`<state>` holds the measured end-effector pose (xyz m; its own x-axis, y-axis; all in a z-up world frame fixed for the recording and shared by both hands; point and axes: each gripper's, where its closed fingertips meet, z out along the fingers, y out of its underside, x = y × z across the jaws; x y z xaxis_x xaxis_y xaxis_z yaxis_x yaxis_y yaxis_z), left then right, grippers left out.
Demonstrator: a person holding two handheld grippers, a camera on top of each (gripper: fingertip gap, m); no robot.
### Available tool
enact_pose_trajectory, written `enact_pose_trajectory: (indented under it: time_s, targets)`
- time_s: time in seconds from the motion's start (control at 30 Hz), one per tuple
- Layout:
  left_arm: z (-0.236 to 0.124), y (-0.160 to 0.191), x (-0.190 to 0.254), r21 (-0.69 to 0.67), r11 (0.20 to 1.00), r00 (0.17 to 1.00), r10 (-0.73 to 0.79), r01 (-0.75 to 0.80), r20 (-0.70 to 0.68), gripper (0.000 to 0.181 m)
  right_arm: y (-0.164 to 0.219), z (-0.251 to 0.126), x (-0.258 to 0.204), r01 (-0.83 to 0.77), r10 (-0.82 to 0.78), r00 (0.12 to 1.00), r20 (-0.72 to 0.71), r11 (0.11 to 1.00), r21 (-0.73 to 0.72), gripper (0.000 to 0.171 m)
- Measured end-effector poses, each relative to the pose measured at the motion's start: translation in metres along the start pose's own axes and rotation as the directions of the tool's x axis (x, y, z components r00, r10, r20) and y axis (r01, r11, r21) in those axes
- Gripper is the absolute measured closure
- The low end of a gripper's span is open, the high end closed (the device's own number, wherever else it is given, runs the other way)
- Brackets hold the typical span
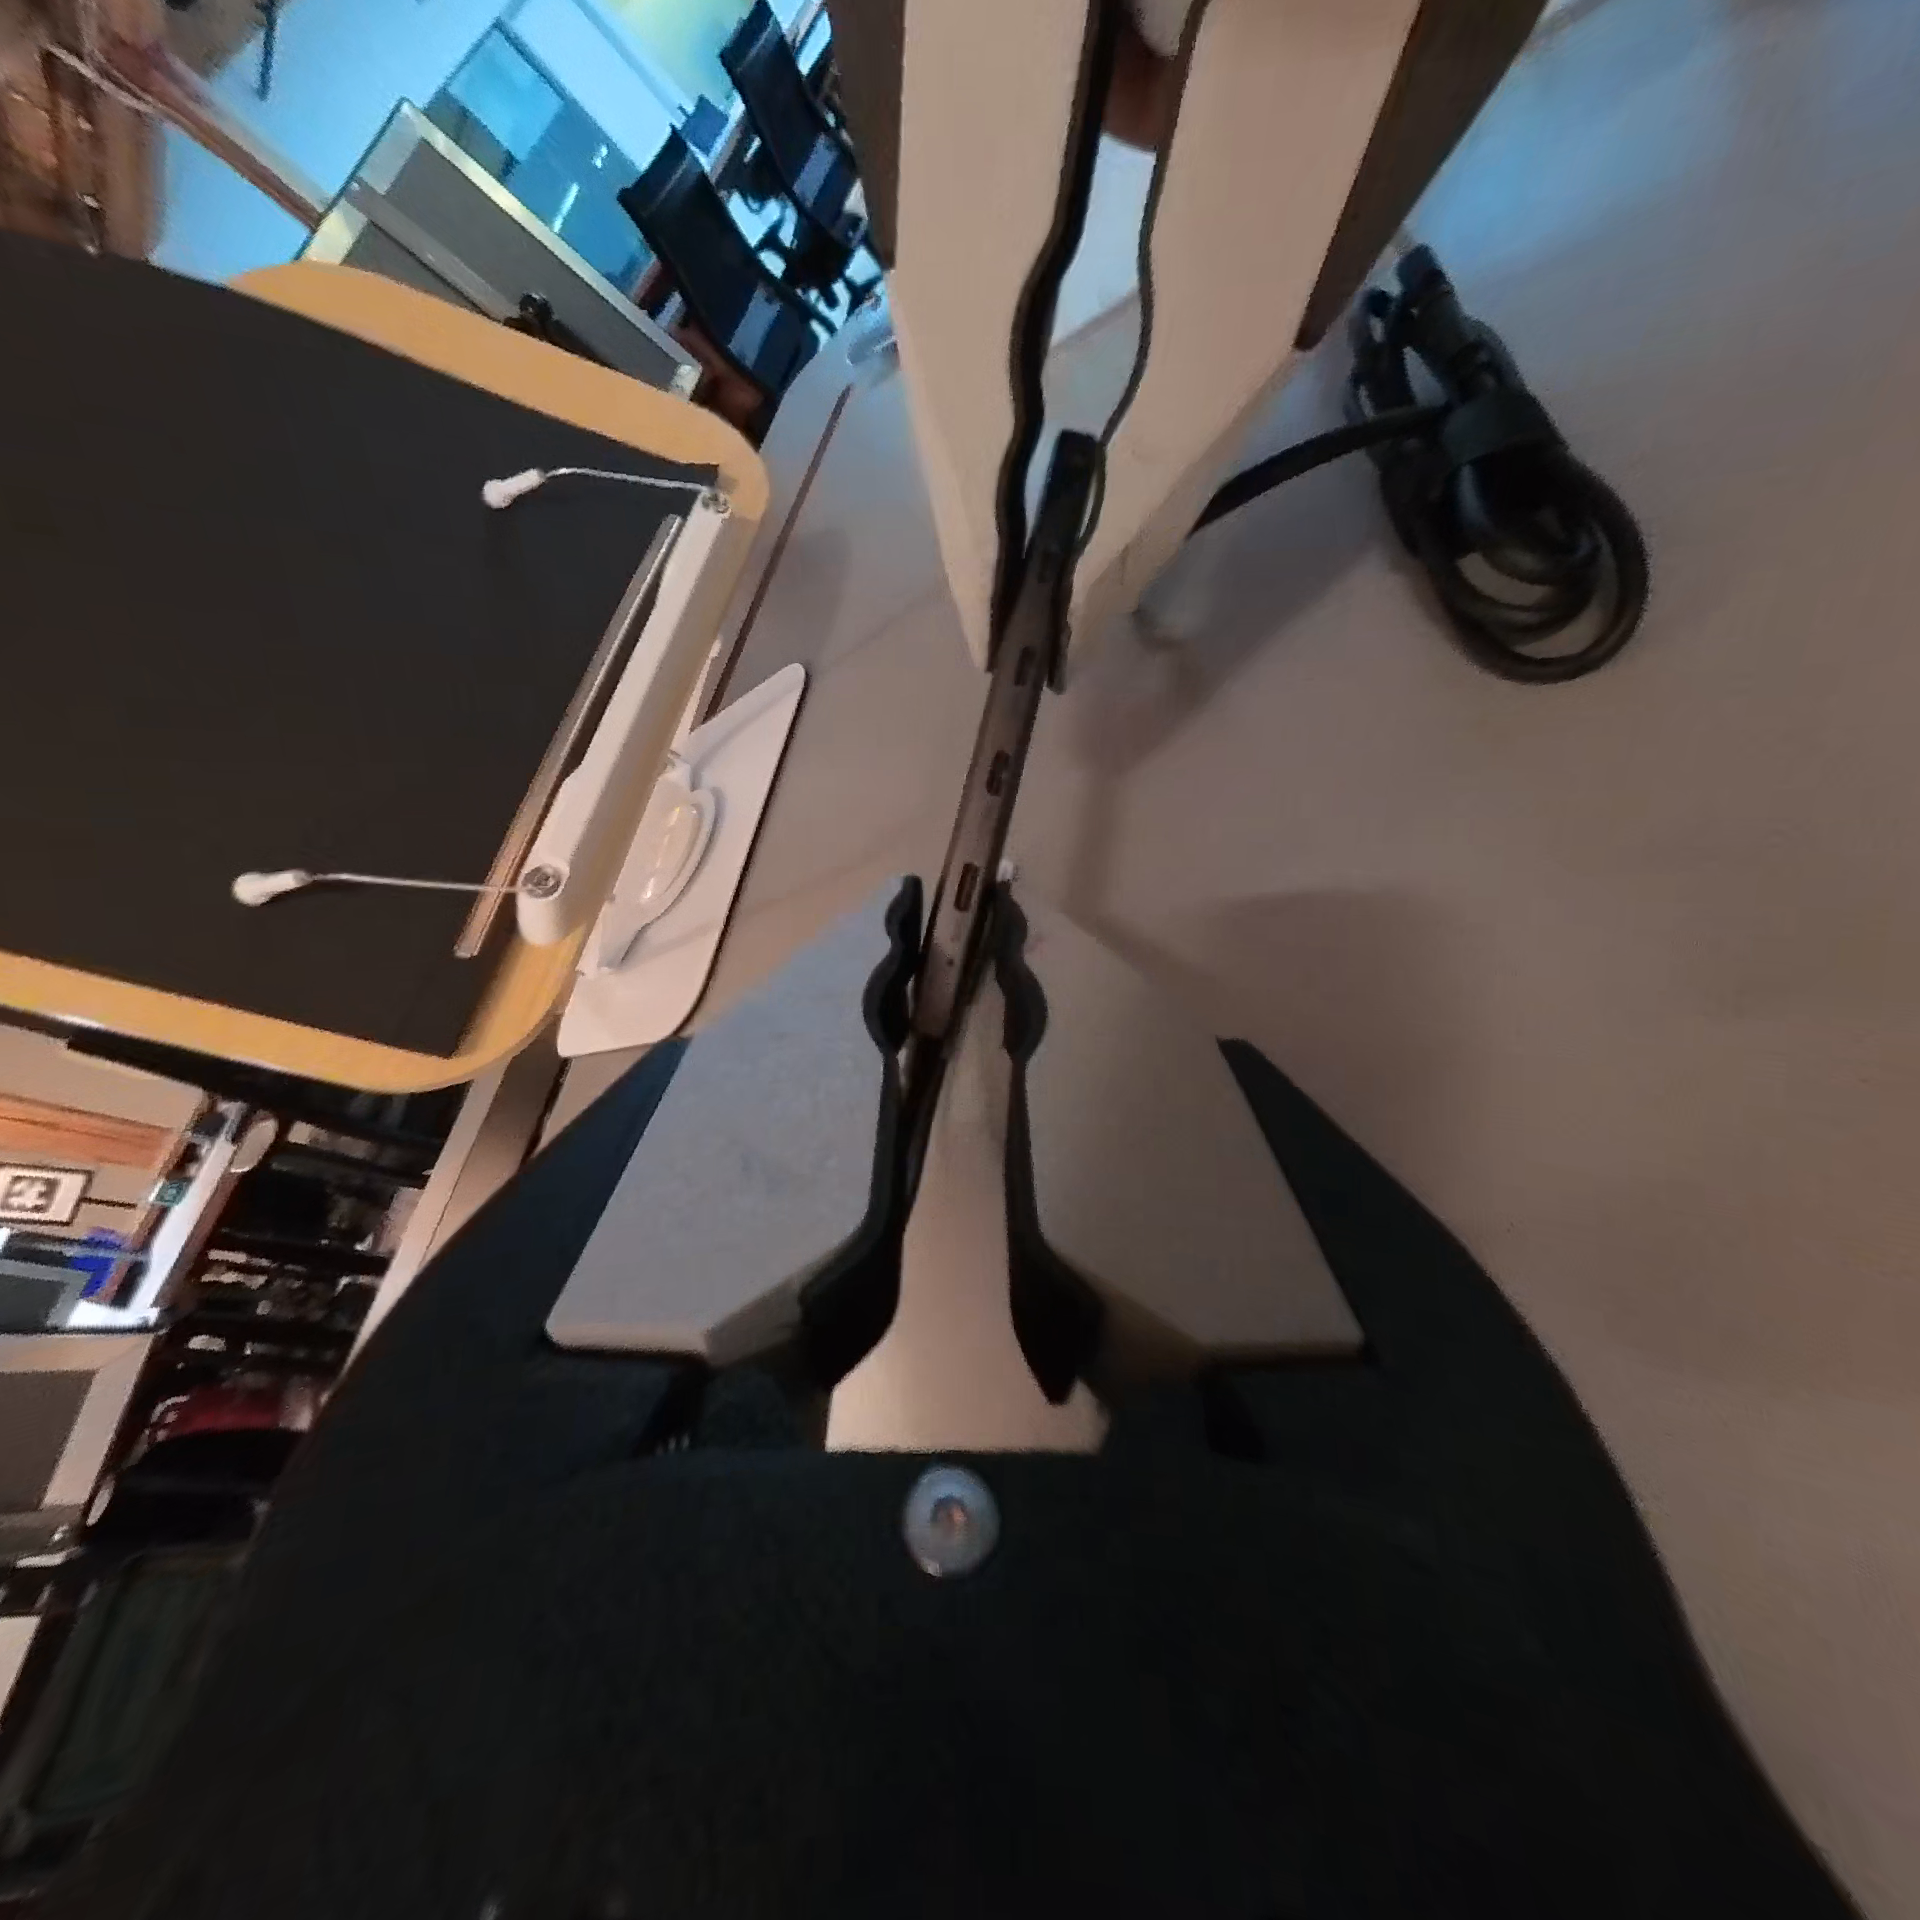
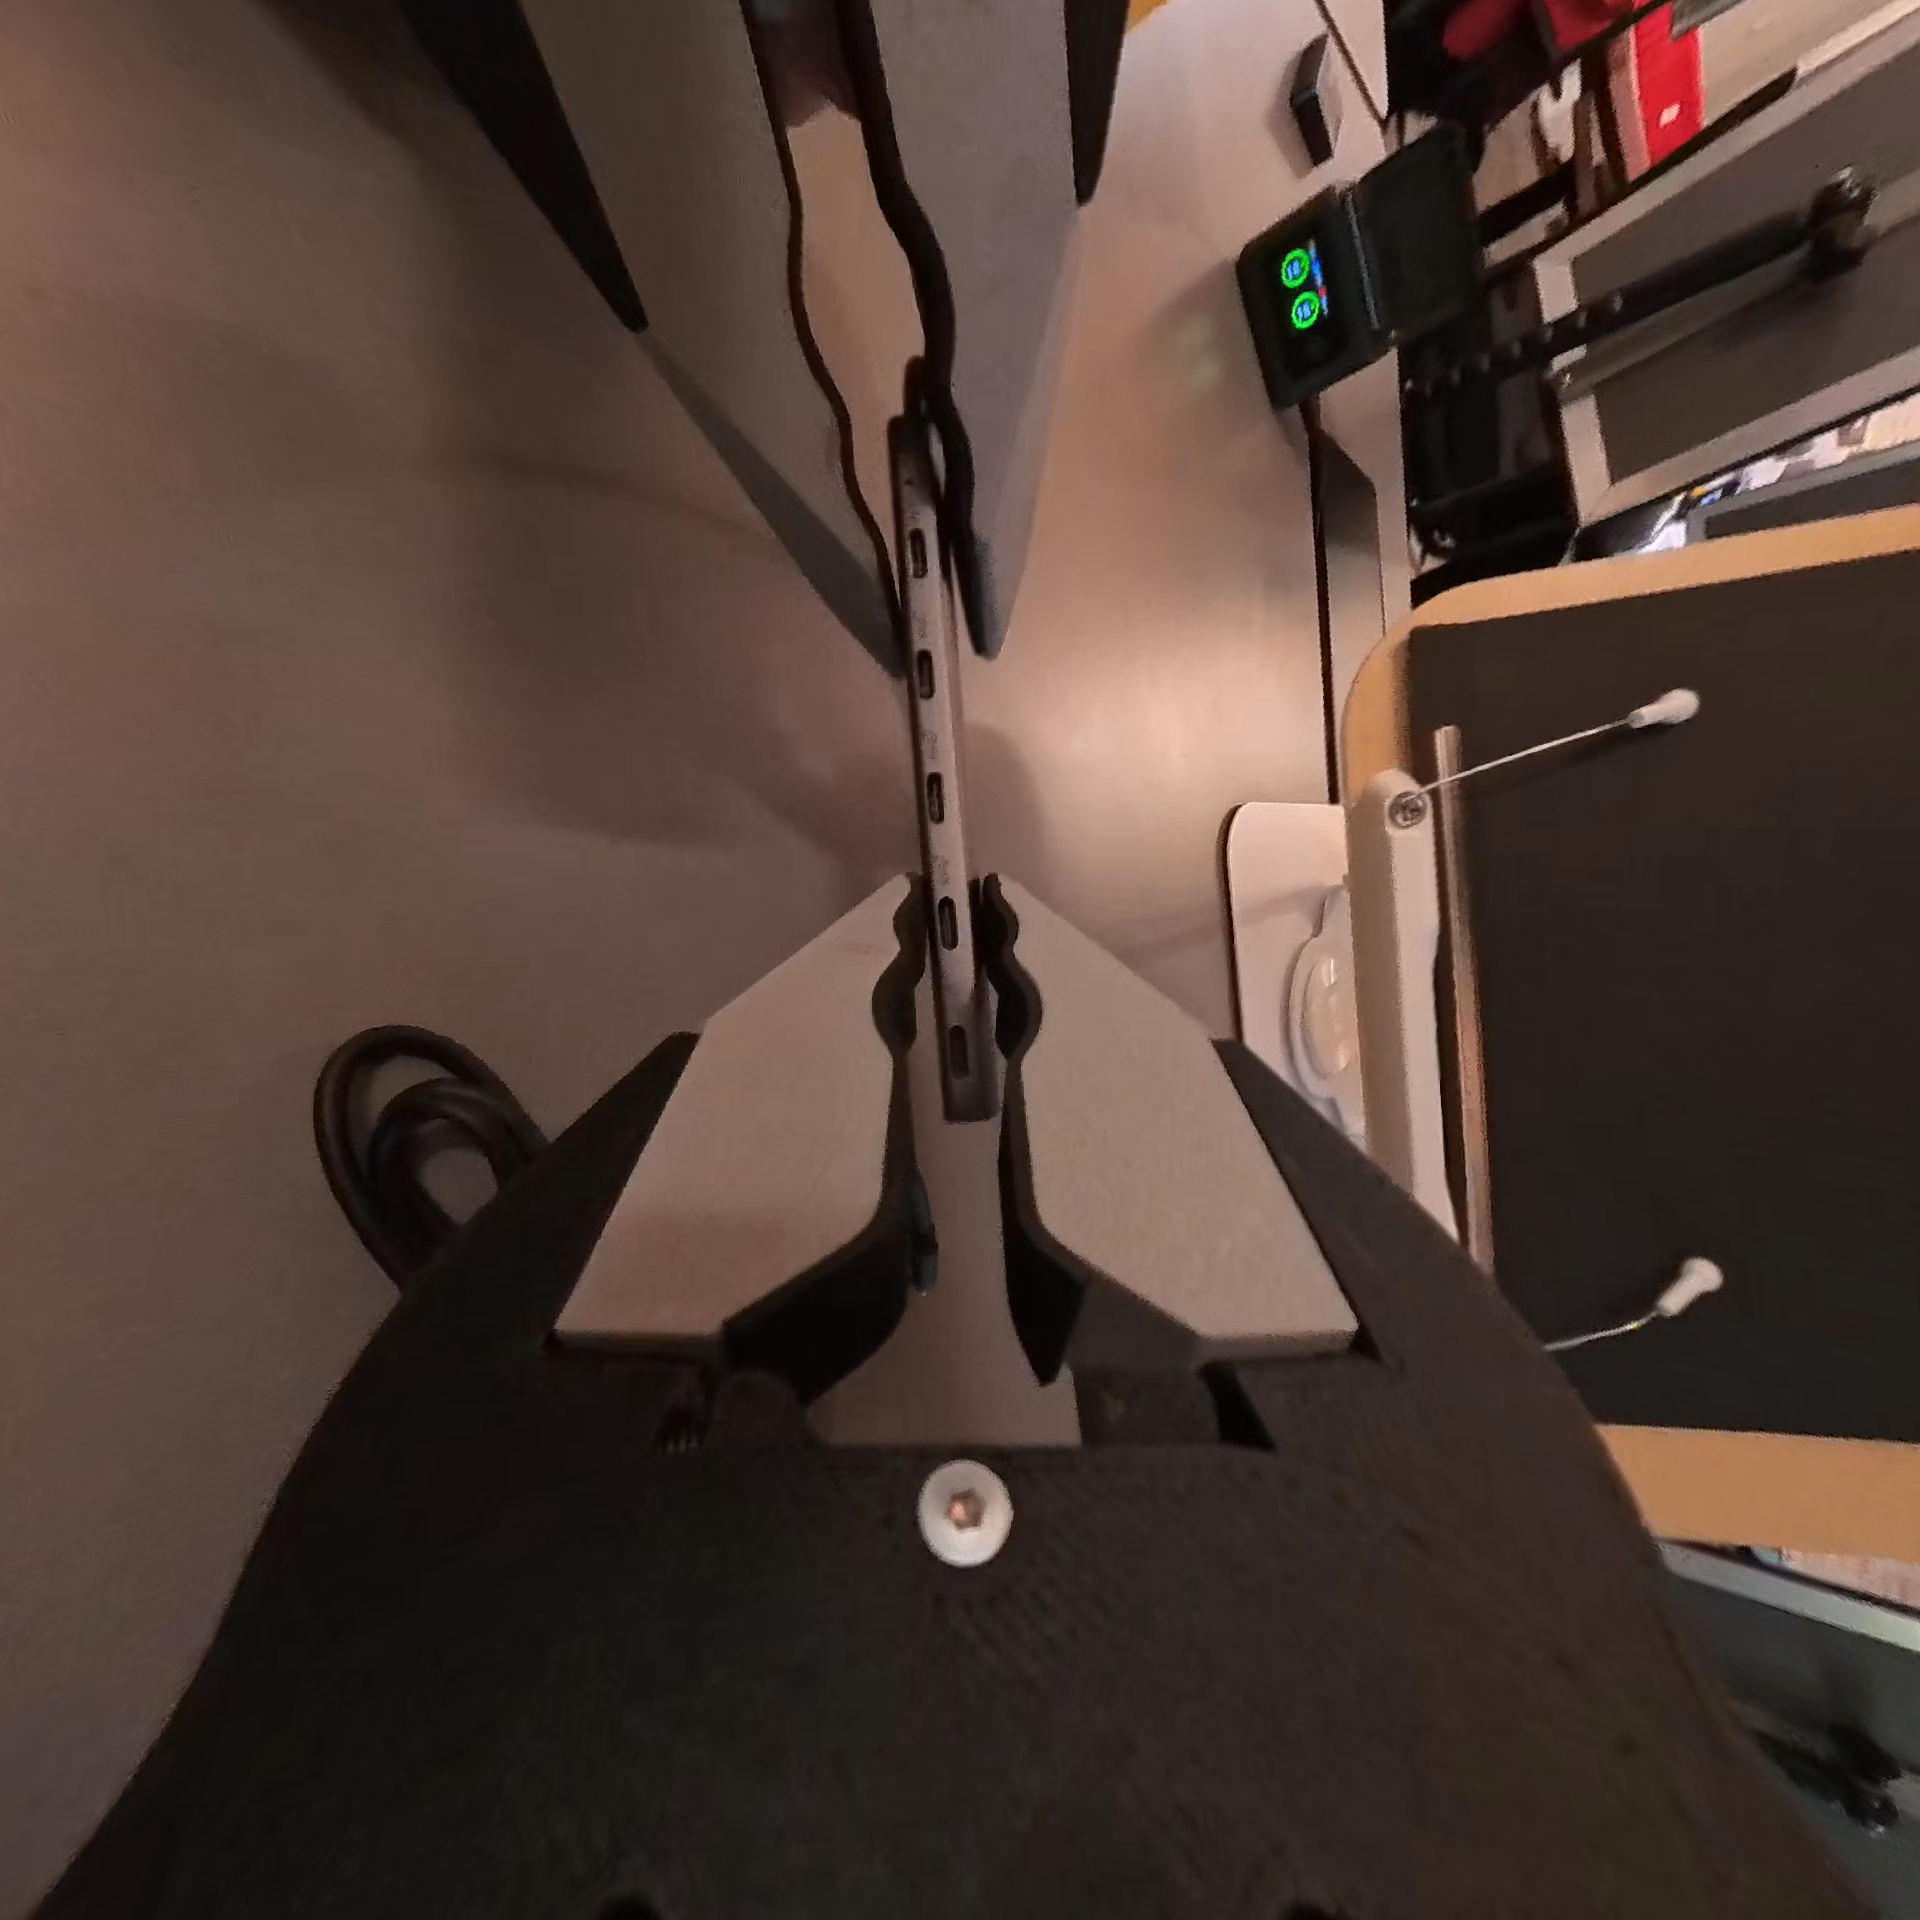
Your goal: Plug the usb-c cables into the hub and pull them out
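A slim grey hub (image 1: 1000,743) with several ports along its edge is held edge-on above a pale table (image 1: 1455,935). My left gripper (image 1: 956,909) is shut on one end of it. My right gripper (image 1: 1029,634) faces it and is shut on the other end. In the right wrist view the hub (image 2: 933,727) runs from my right gripper (image 2: 948,899) to my left gripper (image 2: 940,634). The ports I see are empty. A thin dark cable (image 1: 1143,260) hangs beside the hub; it also shows in the right wrist view (image 2: 810,343). A coiled black cable (image 1: 1507,561) lies on the table.
A black board with a wooden rim (image 1: 312,623) stands on a white stand (image 1: 707,831) beside the hub, also seen in the right wrist view (image 2: 1662,987). A small device with a lit green screen (image 2: 1309,301) sits farther back. Shelves and chairs lie beyond the table.
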<state>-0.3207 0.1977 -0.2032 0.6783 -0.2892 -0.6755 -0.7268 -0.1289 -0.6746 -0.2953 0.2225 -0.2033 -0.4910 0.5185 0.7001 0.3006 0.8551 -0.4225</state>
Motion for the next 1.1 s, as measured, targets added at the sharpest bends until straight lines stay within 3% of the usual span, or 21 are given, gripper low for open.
enact_pose_trajectory:
  time_s: [0.03,0.33,0.47,0.57,0.7,0.8,1.0,1.03,1.1]
  targets:
    - [0.001,-0.001,0.003,0.003,1.0,1.0,0.003,-0.003,-0.012,0.172,0.0,0.0,-0.001,0.01,-0.01,1.0,-0.002,1.0,0.012,0.163]
    - [0.005,-0.016,0.01,0.03,0.999,0.999,0.037,-0.036,-0.014,0.175,-0.005,-0.003,0.002,-0.125,0.12,0.992,0.049,0.982,0.14,0.159]
    - [0.017,-0.008,-0.003,-0.084,0.995,0.994,0.064,-0.056,0.092,0.174,0.007,-0.006,0.022,-0.371,0.369,0.929,0.039,0.926,0.07,0.131]
    - [0.025,0.015,-0.016,-0.245,0.964,0.974,0.149,-0.104,0.173,0.174,0.023,-0.025,0.04,-0.596,0.596,0.803,-0.032,0.803,0.003,0.115]
    - [0.026,0.03,-0.02,-0.3,0.951,0.973,0.135,-0.074,0.189,0.174,0.026,-0.049,0.015,-0.858,0.858,0.51,0.055,0.512,-0.039,0.095]
    - [0.023,0.031,-0.028,-0.276,0.961,0.972,0.07,-0.005,0.223,0.174,0.033,-0.056,-0.009,-0.887,0.887,0.461,-0.011,0.46,-0.037,0.075]
    - [0.016,0.034,-0.038,-0.256,0.965,0.964,0.018,0.053,0.267,0.174,0.035,-0.03,-0.032,-0.909,0.905,0.418,-0.081,0.415,-0.046,0.069]
    - [0.016,0.035,-0.038,-0.26,0.964,0.963,0.022,0.051,0.269,0.174,0.036,-0.021,-0.033,-0.907,0.904,0.42,-0.08,0.415,-0.067,0.073]
    - [0.015,0.038,-0.039,-0.271,0.961,0.962,0.027,0.05,0.273,0.174,0.026,-0.002,-0.038,-0.89,0.896,0.444,-0.001,0.441,-0.118,0.106]
